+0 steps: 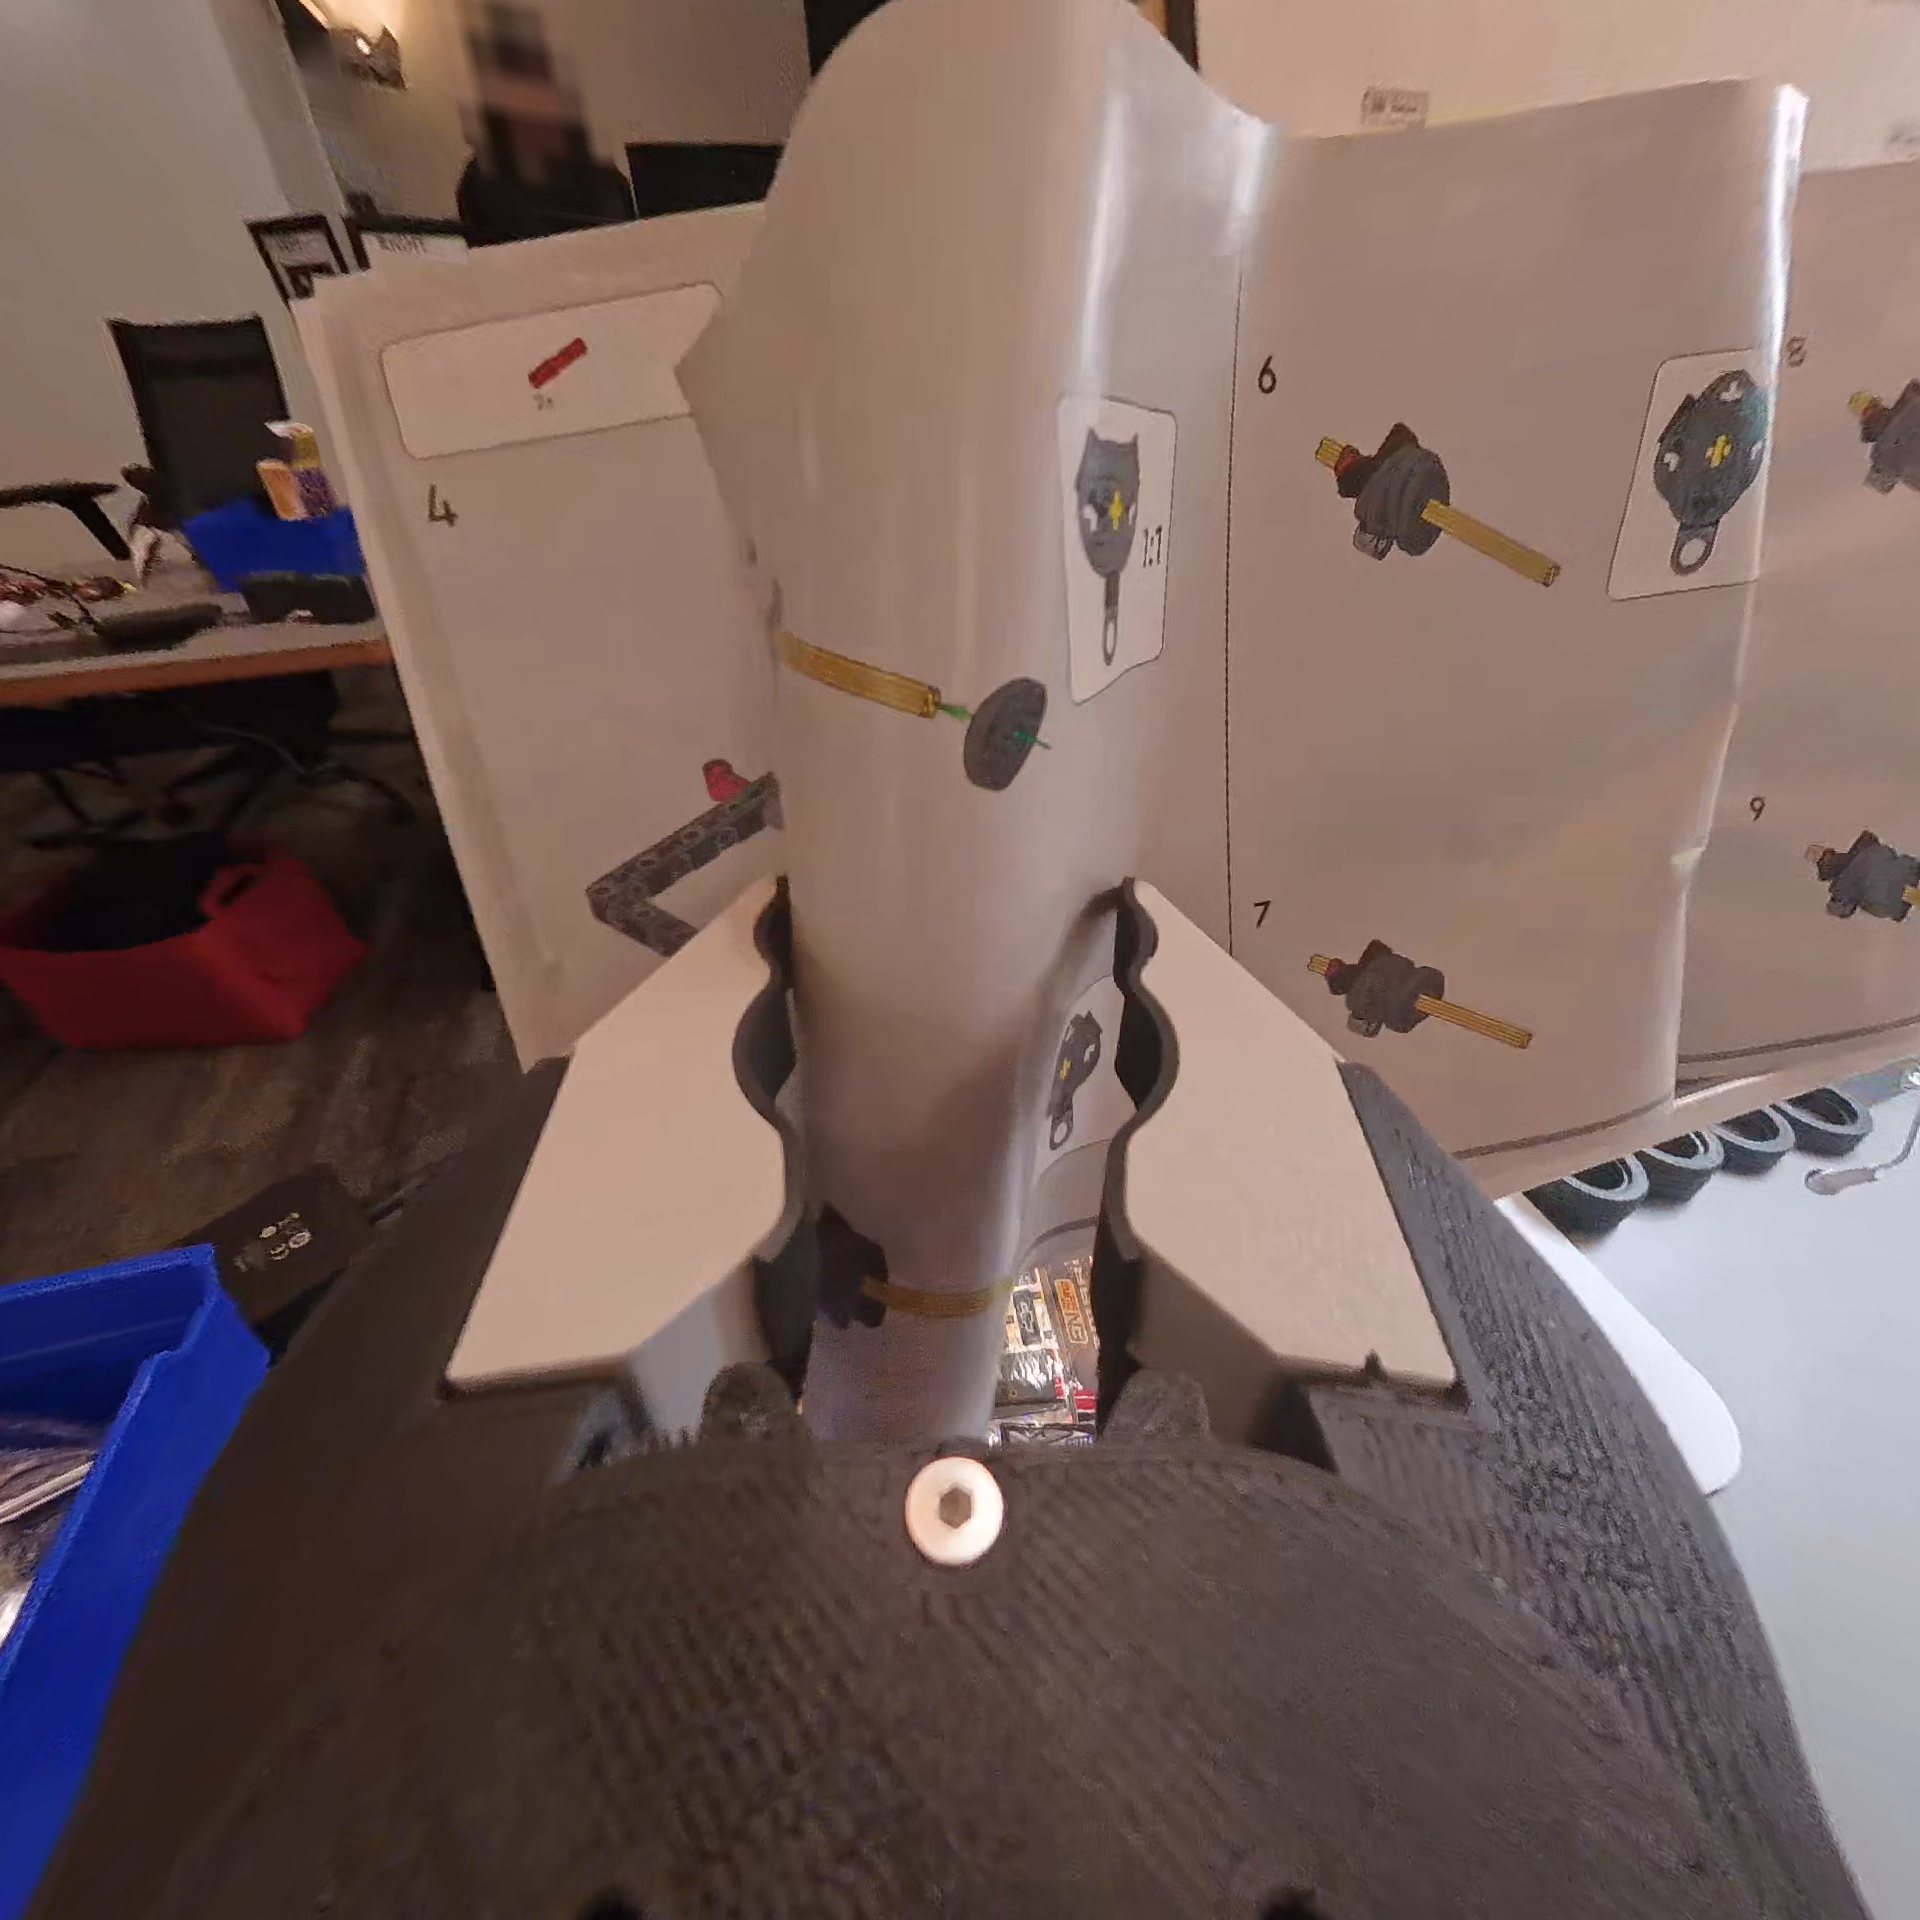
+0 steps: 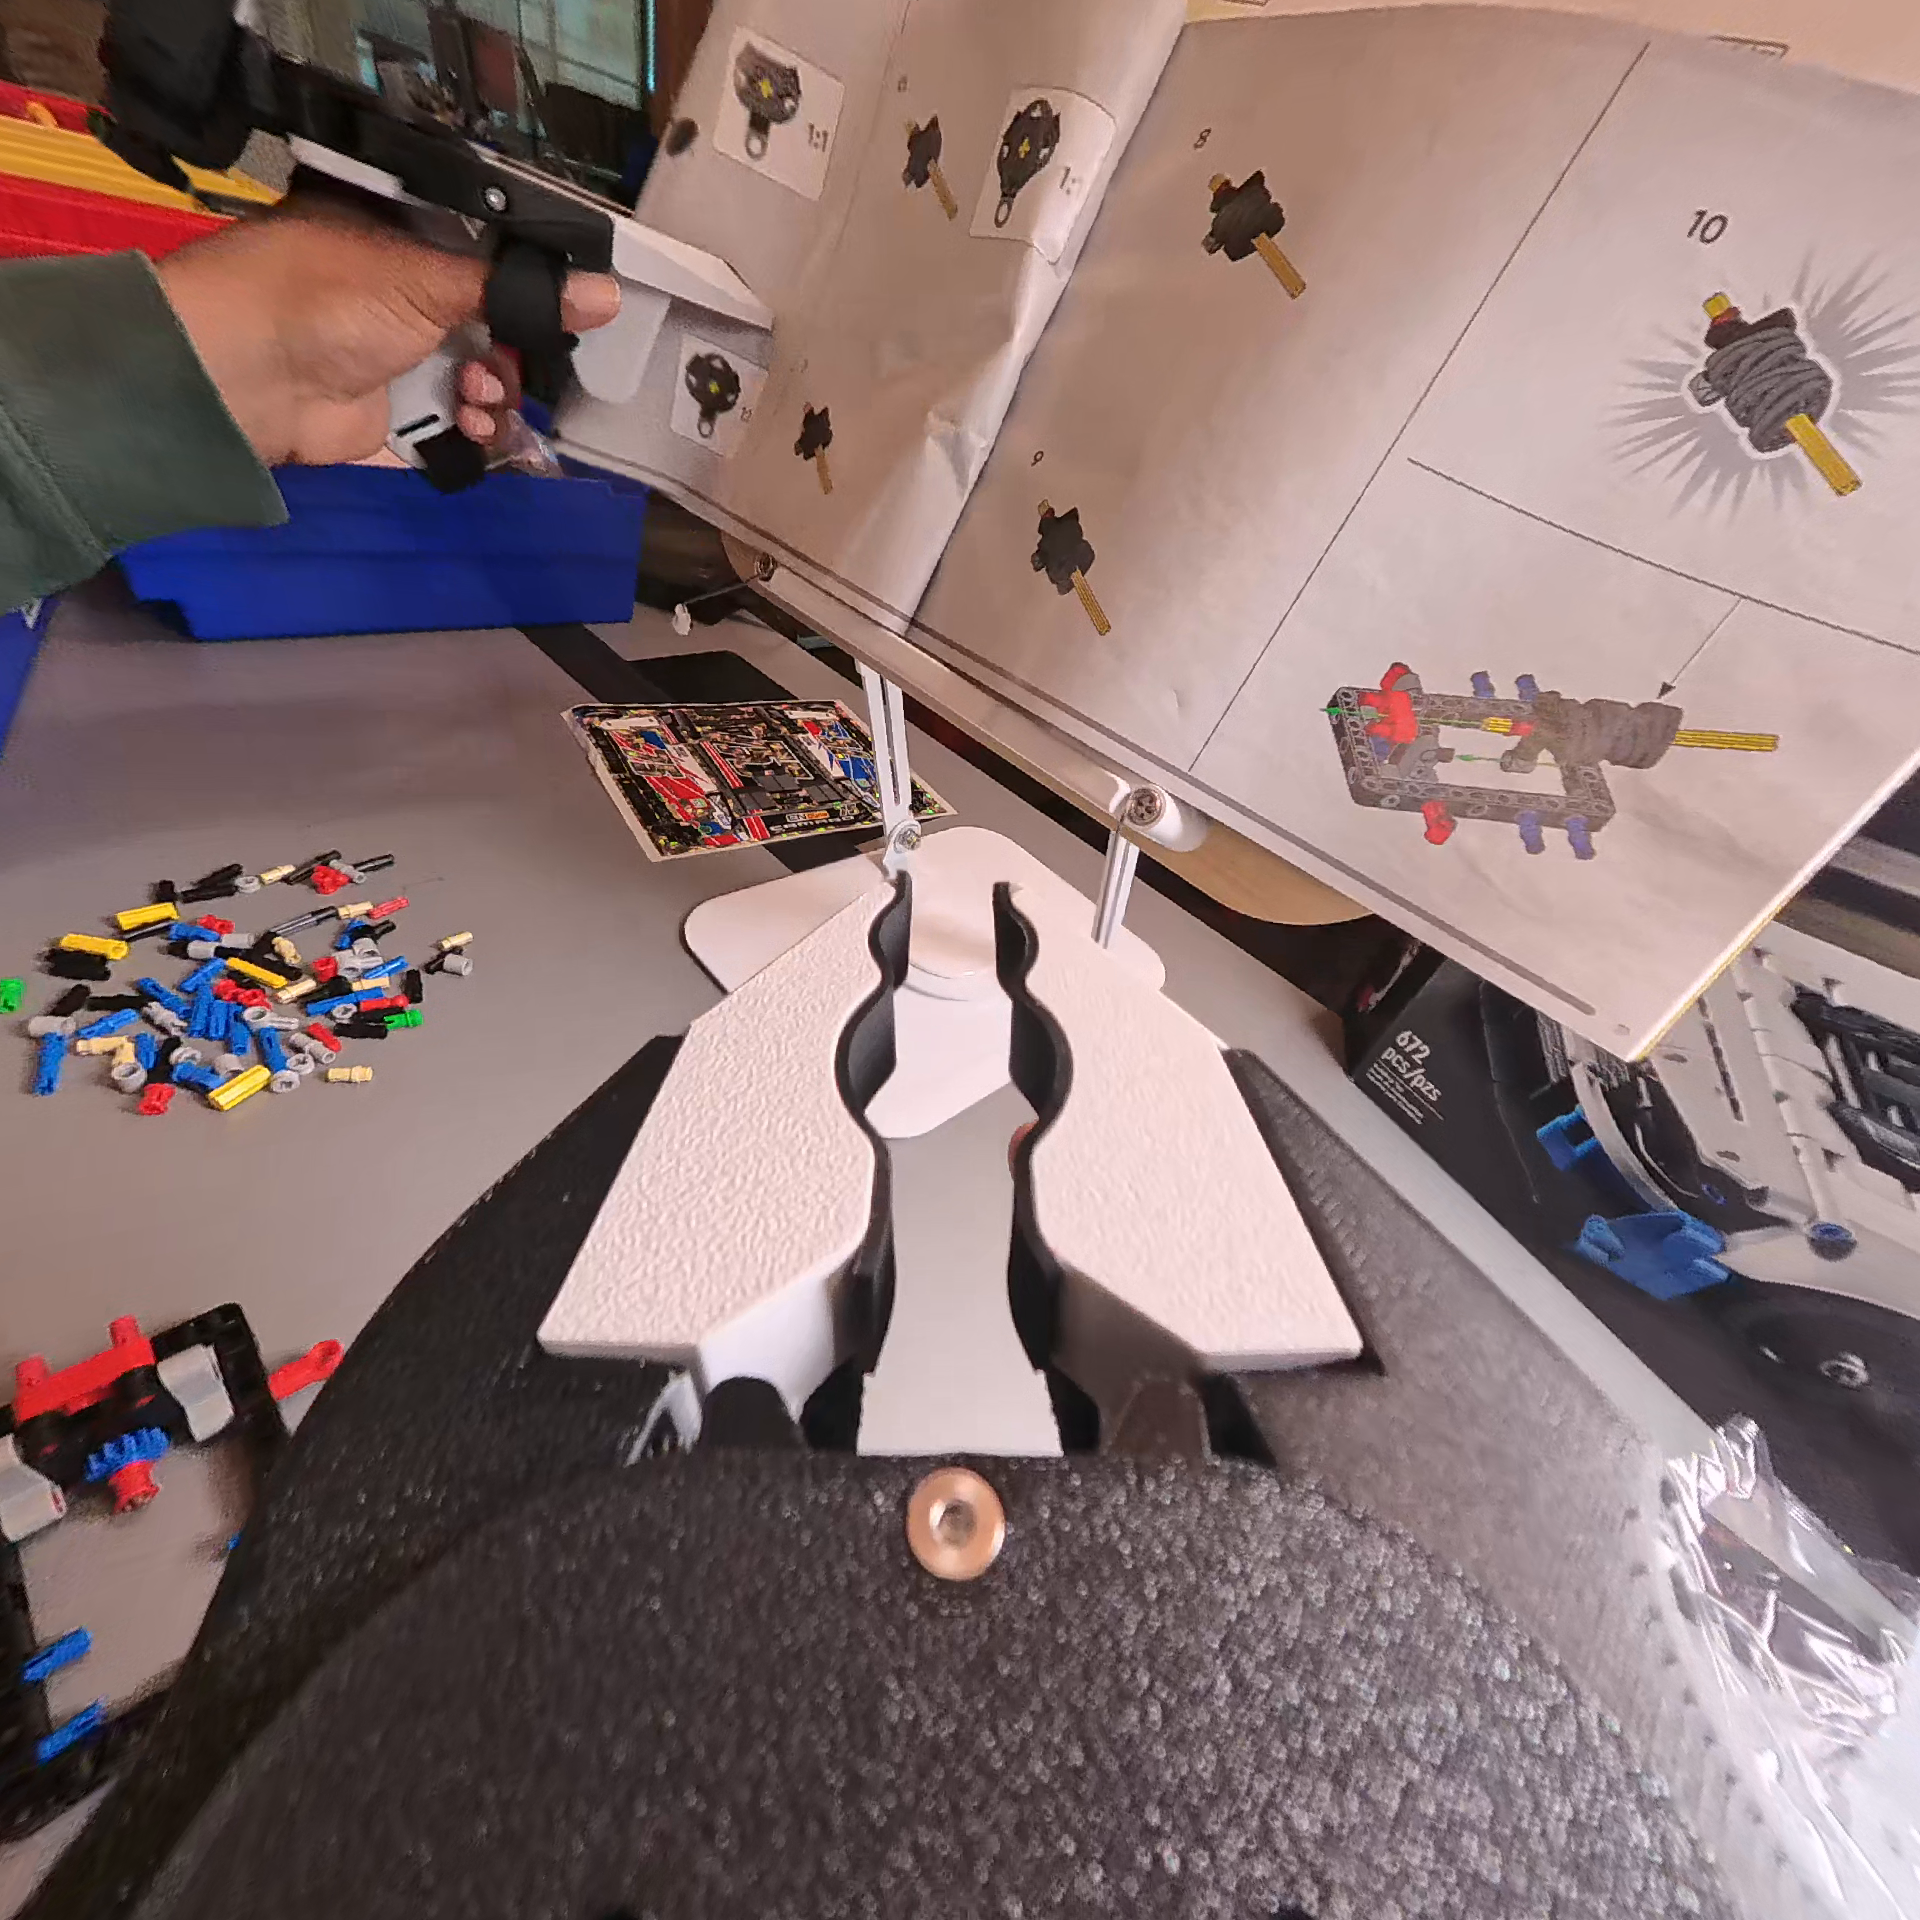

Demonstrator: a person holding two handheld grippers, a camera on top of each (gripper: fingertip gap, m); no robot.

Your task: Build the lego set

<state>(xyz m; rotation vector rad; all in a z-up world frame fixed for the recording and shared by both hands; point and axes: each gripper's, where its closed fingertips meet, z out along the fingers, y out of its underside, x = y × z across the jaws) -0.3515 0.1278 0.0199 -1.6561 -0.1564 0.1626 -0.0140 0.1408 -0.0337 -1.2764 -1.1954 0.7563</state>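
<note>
Flipping manual page point(image 1: 935, 520): left tongs point(image 1: 951, 1049) pinching curled sheet, right tongs point(image 2: 945, 997) loose, holding nothing. Ease page over slowly, no tearing; stand point(image 2: 790, 914) stays put.

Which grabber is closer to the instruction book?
Left. The left gripper has a curled page of the instruction book pinched between its fingers. The right gripper sits lower, empty, below the book's bottom edge, pointing at the white stand.
</note>
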